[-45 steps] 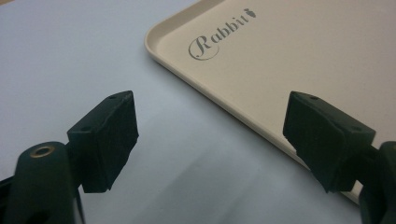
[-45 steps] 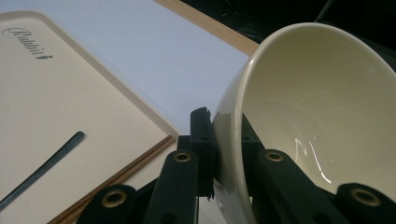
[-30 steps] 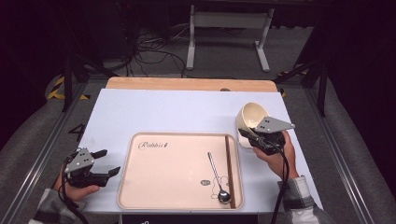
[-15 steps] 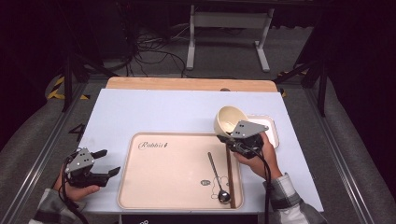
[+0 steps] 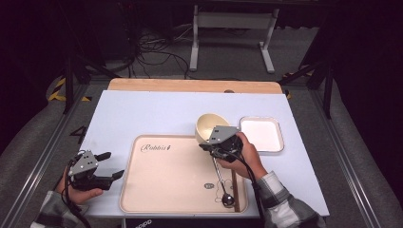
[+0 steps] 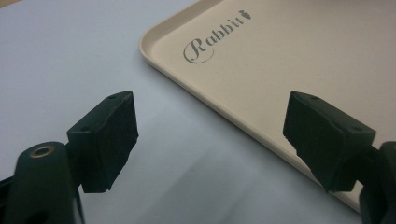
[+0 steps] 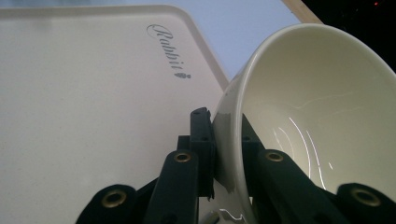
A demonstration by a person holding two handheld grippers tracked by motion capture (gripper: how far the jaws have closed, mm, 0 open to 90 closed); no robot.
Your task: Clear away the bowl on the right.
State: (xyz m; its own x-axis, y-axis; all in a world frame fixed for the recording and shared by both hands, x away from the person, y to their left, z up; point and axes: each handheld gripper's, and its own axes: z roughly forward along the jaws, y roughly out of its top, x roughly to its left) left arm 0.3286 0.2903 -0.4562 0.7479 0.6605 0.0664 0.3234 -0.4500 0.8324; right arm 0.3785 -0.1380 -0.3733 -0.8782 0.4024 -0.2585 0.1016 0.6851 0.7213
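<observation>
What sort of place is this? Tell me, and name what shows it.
Probably a lab or recording workbench, not a home. A white sheet-covered table stands on a grey floor with loose black cables and a grey metal stand behind; hand-held tools work a beige plastic tray.

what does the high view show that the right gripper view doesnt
High view: the left gripper with open jaws beside the tray, the spoon lying on the tray, and the white square dish on the table.

Right gripper view: the jaws pinching the bowl's wall, one pad outside and one inside, and the bowl's glossy inside.

Both: the right gripper, the cream bowl it holds, and the tray's lettering.
</observation>
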